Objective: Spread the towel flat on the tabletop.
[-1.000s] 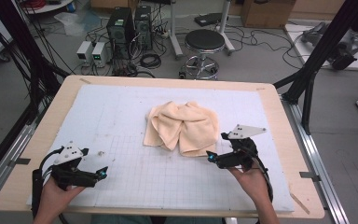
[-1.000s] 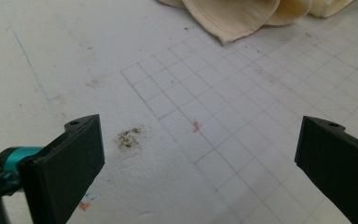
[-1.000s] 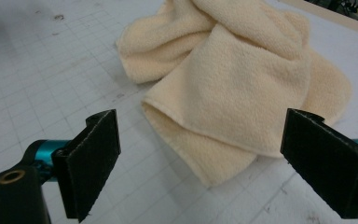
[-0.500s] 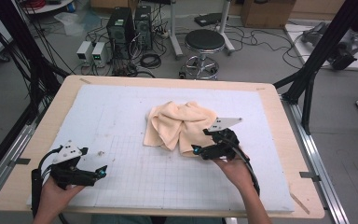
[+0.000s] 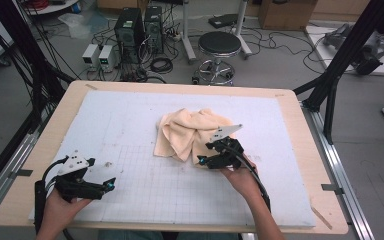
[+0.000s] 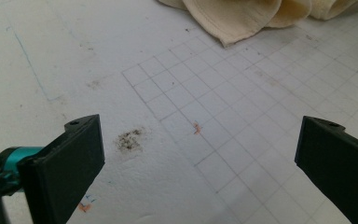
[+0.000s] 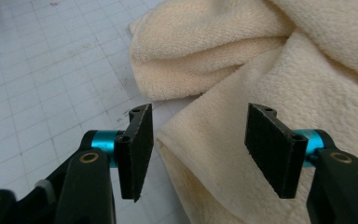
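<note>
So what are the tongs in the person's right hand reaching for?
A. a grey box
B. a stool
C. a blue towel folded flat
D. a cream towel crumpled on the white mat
D: the right tongs stand open around an edge of the crumpled cream towel on the white mat, their pads not yet pressing on it; the jaws have just been closing.

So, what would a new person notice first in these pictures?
First, the crumpled cream towel in the middle of the white gridded mat. Next, the right gripper at the towel's near edge, jaws just closing with a fold between them, pads not pressing. The left gripper rests open at the mat's near left corner.
</note>
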Motion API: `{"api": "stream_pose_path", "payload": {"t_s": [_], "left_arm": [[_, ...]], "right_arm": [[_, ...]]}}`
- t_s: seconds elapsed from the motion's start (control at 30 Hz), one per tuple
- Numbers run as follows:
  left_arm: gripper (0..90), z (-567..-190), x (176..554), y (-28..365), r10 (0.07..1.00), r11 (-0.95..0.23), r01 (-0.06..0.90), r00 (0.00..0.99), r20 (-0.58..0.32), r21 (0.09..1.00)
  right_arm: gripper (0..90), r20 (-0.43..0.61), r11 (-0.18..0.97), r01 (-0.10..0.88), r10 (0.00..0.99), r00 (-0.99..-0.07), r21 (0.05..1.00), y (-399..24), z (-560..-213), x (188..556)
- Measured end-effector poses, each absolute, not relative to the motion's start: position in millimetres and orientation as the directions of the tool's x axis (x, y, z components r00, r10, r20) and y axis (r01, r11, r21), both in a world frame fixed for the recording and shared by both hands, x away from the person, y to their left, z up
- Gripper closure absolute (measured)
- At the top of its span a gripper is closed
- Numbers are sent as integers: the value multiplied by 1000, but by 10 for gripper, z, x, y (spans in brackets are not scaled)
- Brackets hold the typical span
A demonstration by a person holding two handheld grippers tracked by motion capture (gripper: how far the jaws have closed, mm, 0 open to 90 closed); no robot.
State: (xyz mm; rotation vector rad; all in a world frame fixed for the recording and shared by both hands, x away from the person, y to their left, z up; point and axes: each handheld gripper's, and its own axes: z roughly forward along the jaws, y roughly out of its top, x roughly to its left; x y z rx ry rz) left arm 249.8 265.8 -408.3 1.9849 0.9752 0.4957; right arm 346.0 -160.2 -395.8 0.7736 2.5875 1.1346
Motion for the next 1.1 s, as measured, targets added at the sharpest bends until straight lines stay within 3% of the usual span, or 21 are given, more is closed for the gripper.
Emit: {"api": "stream_pose_path", "payload": {"t_s": [0.2, 0.37, 0.5, 0.53, 0.63, 1.1], "left_arm": [[18, -4074, 2497, 2656, 785, -336, 448, 619, -16, 829], [18, -4064, 2496, 2643, 780, -340, 442, 625, -14, 830], [18, -4063, 2503, 2617, 778, -339, 443, 629, -18, 830], [18, -4060, 2508, 2607, 775, -340, 443, 632, -19, 829], [68, -4042, 2515, 2567, 768, -341, 435, 640, -20, 833], [155, -3947, 2610, 2139, 677, -363, 404, 733, -60, 839]], "right_arm": [[468, 18, 593, 386, 531, -847, 707, -1481, -4049, 3489], [564, -20, 643, 386, 529, -848, 662, -1388, -4145, 3513], [719, -36, 662, 392, 534, -845, 639, -1358, -4235, 3549], [719, -36, 662, 392, 534, -845, 639, -1358, -4235, 3549], [845, -44, 664, 386, 533, -845, 640, -1391, -4255, 3567], [860, -61, 611, 330, 528, -847, 720, -1760, -3882, 3392]]}}
